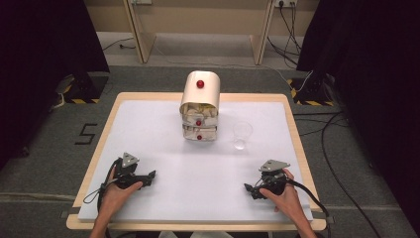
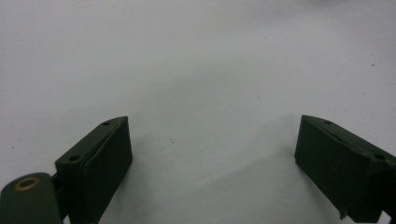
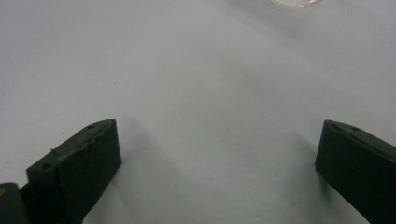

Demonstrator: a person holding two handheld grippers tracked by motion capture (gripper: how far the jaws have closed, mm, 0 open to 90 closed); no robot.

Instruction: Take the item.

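A small cream drawer unit (image 1: pixel 200 106) with red knobs stands at the far middle of the white table (image 1: pixel 158 124). A clear plastic cup (image 1: pixel 241 135) stands just to its right. My left gripper (image 1: pixel 148 176) rests low over the table near the front left, held by a hand. In the left gripper view, the left gripper (image 2: pixel 212 149) is open, bare white surface between its jaws. My right gripper (image 1: pixel 250 191) sits near the front right, pointing inward. The right gripper (image 3: pixel 217 154) is also open and holds nothing.
The table's wooden rim (image 1: pixel 99 148) frames the white surface. Cables (image 1: pixel 337 163) run across the floor on the right. Wooden legs (image 1: pixel 141 34) of other furniture stand beyond the table. Dark curtains hang at both sides.
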